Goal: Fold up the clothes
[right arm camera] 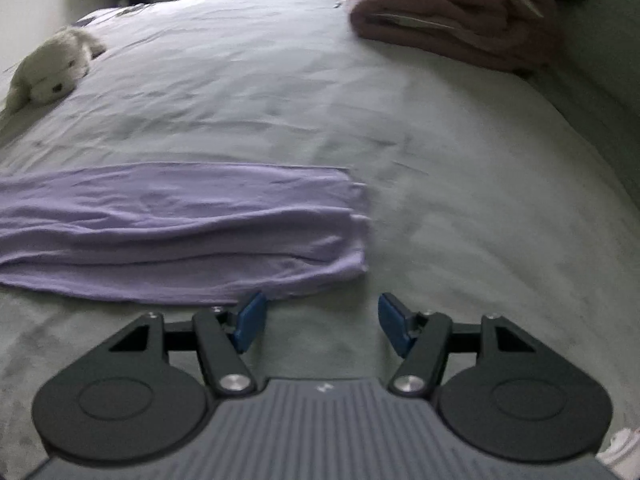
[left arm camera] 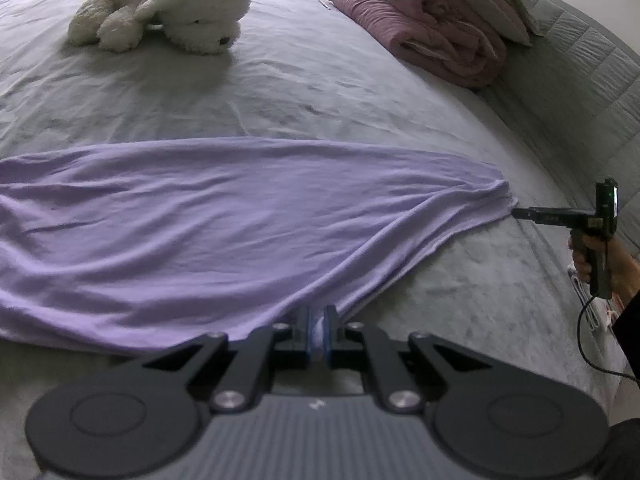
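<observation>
Left wrist view: the lavender garment [left arm camera: 208, 232] lies spread on the grey bedsheet [left arm camera: 280, 92], on the near side of the white plush dog [left arm camera: 168, 8] and well apart from it. Its long axis runs from left to right across the view. It is broad at the left and narrows to a gathered tip at the right. The left gripper [left arm camera: 319, 332] has its blue pads pinched narrow on the garment's near edge, with a fold of fabric caught between them. The tip of the right gripper [left arm camera: 516, 213] meets the garment's pointed right end, but this view does not show its grip. A folded pink blanket [left arm camera: 432, 36] sits to the dog's right.

Right wrist view: the garment [right arm camera: 180, 232] again stretches left to right, nearer than the plush dog [right arm camera: 52, 72] and to its right, ending in a short, wavy edge. The right gripper [right arm camera: 320, 320] stands wide apart and holds nothing. Its left pad is just beside the garment's near edge. The pink blanket [right arm camera: 452, 20] lies far to the dog's right.
</observation>
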The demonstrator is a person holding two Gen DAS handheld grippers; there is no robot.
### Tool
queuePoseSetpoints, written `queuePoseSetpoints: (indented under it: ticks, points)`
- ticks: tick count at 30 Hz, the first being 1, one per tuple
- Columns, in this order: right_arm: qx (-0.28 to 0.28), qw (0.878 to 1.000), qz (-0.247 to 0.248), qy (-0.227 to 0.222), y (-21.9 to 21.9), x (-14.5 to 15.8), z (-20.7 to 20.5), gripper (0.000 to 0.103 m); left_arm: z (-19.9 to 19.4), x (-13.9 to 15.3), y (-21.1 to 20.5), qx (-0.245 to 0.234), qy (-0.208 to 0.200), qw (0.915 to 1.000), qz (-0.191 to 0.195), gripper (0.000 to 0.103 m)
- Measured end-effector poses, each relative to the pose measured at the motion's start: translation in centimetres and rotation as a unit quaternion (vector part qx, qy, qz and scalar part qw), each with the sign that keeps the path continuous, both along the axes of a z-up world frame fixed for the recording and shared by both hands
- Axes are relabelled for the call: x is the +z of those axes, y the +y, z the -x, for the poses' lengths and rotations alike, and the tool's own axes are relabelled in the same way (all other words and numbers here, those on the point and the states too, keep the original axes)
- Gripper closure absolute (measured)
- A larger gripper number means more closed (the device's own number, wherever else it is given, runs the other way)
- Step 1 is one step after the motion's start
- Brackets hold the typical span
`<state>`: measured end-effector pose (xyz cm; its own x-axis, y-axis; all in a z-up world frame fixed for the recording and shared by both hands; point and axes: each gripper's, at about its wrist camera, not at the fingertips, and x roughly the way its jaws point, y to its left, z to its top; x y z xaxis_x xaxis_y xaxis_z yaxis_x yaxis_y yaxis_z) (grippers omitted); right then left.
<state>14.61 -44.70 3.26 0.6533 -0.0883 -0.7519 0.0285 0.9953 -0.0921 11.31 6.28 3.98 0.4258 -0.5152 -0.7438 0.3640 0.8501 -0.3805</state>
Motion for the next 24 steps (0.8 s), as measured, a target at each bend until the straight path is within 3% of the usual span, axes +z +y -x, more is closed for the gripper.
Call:
queuePoseSetpoints:
  ticks: [3,5,6,7,9,13,15,16,20,21,22,24]
  points:
    - [-0.015,1.000,-0.002,-0.026,0.2,0.4,0.2,0.038,0.0,0.0,0.0,-0.001,-0.001,1.0000,0.000,0.098]
    - [-0.019,0.998,-0.029,-0.049,0.0,1.0,0.5,0.038,0.1,0.2,0.0,-0.002,-0.002,1.0000,0.000,0.098]
    - [-0.018,0.996,-0.060,-0.062,-0.2,1.3,0.6,0.044,0.2,0.3,0.0,-0.002,-0.005,1.0000,-0.002,0.098]
    - [-0.019,0.993,-0.091,-0.067,-0.6,1.5,0.7,0.061,0.3,0.4,0.0,-0.003,-0.008,1.0000,-0.003,0.098]
    - [-0.025,0.987,-0.141,-0.069,-1.2,1.6,0.4,0.083,0.5,0.7,0.1,-0.004,-0.013,0.9999,-0.005,0.098]
    - [-0.064,0.981,-0.179,-0.048,-2.0,0.9,-1.2,0.083,0.8,1.2,-0.1,-0.017,-0.029,0.9992,-0.022,0.098]
    - [-0.081,0.978,-0.191,-0.034,-2.3,0.5,-2.0,0.076,1.1,1.3,-0.4,-0.032,-0.037,0.9983,-0.032,0.098]
    - [-0.089,0.977,-0.193,-0.028,-2.3,0.3,-2.3,0.072,1.2,1.3,-0.5,-0.039,-0.043,0.9976,-0.038,0.098]
    - [-0.086,0.982,-0.164,-0.025,-1.3,0.2,-3.0,0.070,1.7,1.4,-1.1,-0.064,-0.061,0.9945,-0.057,0.098]
    - [-0.085,0.984,-0.156,-0.023,-1.1,0.1,-3.1,0.077,1.8,1.5,-1.1,-0.069,-0.065,0.9936,-0.060,0.098]
    - [-0.084,0.985,-0.147,-0.022,-0.9,0.1,-3.2,0.090,1.9,1.5,-1.2,-0.076,-0.069,0.9927,-0.064,0.098]
    - [-0.081,0.988,-0.132,-0.024,-0.6,0.3,-3.3,0.099,2.3,1.9,-1.1,-0.092,-0.082,0.9902,-0.066,0.097]
